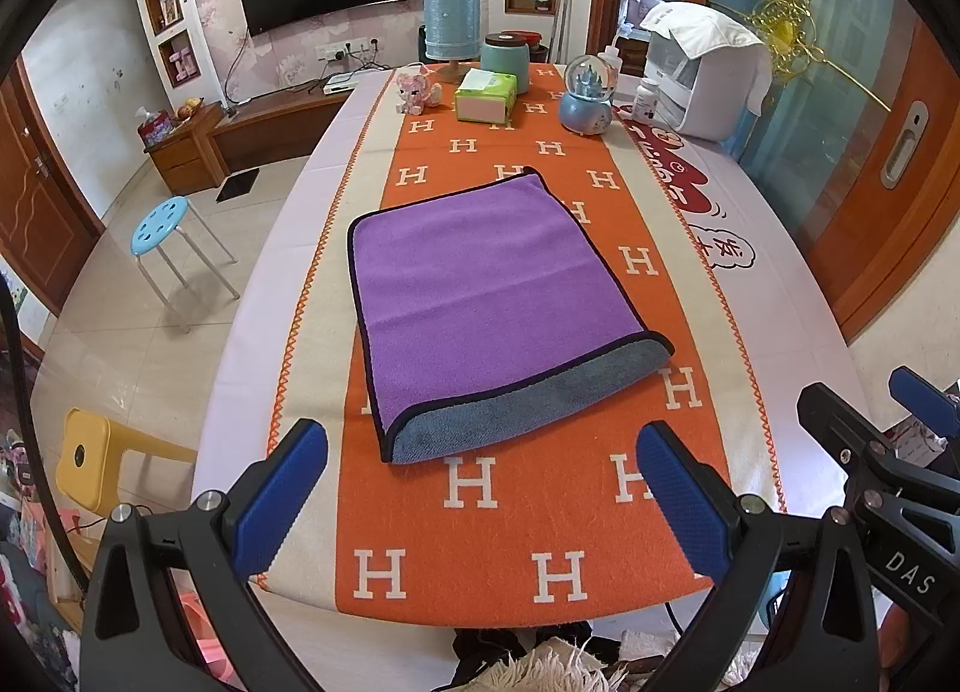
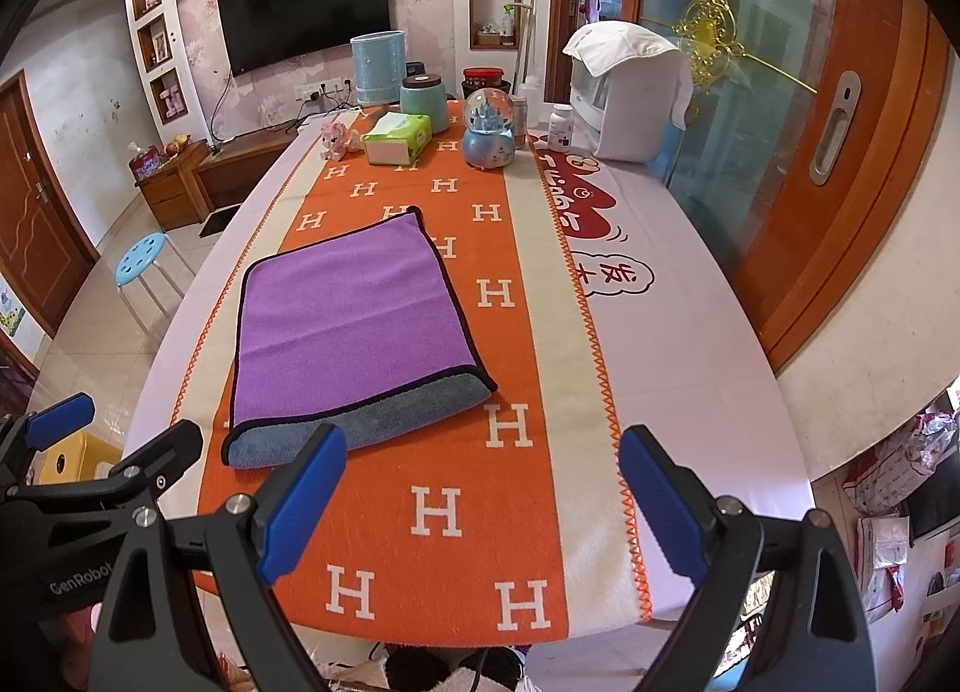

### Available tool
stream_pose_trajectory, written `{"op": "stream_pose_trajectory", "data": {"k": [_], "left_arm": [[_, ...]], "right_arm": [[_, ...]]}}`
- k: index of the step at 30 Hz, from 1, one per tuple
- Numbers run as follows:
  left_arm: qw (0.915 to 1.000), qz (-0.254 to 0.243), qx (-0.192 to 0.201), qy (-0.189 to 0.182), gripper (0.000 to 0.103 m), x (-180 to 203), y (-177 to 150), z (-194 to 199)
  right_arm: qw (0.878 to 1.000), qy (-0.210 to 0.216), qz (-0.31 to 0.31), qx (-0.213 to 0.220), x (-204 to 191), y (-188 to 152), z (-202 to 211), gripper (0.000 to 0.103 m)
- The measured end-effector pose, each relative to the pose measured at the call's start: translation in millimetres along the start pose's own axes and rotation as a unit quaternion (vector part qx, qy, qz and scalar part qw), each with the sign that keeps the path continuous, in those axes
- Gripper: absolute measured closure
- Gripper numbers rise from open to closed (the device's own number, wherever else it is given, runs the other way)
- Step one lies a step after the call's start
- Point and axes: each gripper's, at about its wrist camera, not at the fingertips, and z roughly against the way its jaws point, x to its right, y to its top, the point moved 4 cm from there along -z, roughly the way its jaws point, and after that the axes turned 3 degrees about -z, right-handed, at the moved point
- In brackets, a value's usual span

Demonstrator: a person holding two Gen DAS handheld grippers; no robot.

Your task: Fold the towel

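A purple towel [image 1: 480, 284] with a dark trim lies folded over on the orange H-patterned runner [image 1: 510, 524]; its grey underside shows as a strip along the near edge. It also shows in the right wrist view [image 2: 348, 320]. My left gripper [image 1: 480, 488] is open and empty, held above the table's near end, just short of the towel's near edge. My right gripper [image 2: 483, 503] is open and empty, to the right of the towel's near corner. The left gripper's blue pad shows at the far left of the right wrist view.
At the table's far end stand a blue lamp [image 1: 451, 26], a teal jar [image 1: 505, 59], a green tissue box [image 1: 485, 95], a snow globe [image 1: 588, 92], a pink toy [image 1: 414, 89] and a white appliance [image 1: 708, 68]. A blue stool [image 1: 165, 224] and a yellow stool [image 1: 90, 461] stand left of the table.
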Motion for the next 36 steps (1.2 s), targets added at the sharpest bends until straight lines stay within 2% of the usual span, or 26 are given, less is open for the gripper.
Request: {"op": "stream_pose_trajectory", "data": {"k": [14,18,25,36], "left_arm": [[0.9999,0.012,-0.002,-0.001,0.001,1,1,5],[0.9998,0.016,-0.006,-0.002,0.001,-2,1,-3],[0.9982,0.054,-0.026,0.002,0.001,-19,-2,-20],[0.9974,0.06,-0.038,0.007,0.001,-16,-10,-35]], "right_arm": [[1.0,0.007,0.008,-0.002,-4,3,-2,0.01],[1.0,0.009,0.012,-0.004,-6,2,-5,0.01],[1.0,0.015,0.012,-0.013,-4,1,-15,0.01],[0.999,0.024,0.029,-0.024,-6,3,-32,0.01]]}}
